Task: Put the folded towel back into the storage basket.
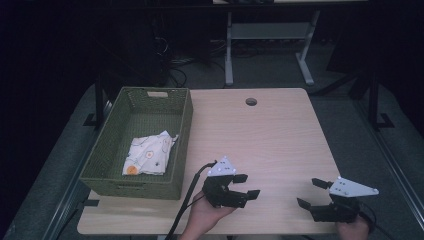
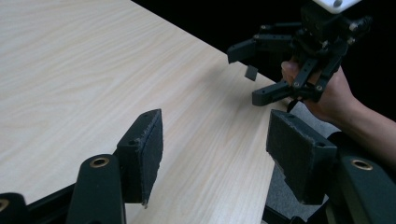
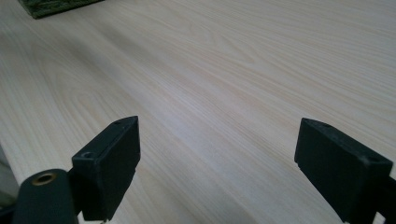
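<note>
Since both grippers sit at the lower edge of the high view with nothing between their jaws, the left gripper [image 1: 247,186] and right gripper [image 1: 311,193] are best kept spread and low over the table [image 1: 270,130]. Farther up, at centre left, the cloth [image 1: 147,154] lies folded in the basket [image 1: 185,131], its long axis running from lower left to upper right.

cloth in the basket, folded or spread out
Folded: the cloth lies as a compact layered square on the floor of the basket, one corner turned up.
</note>
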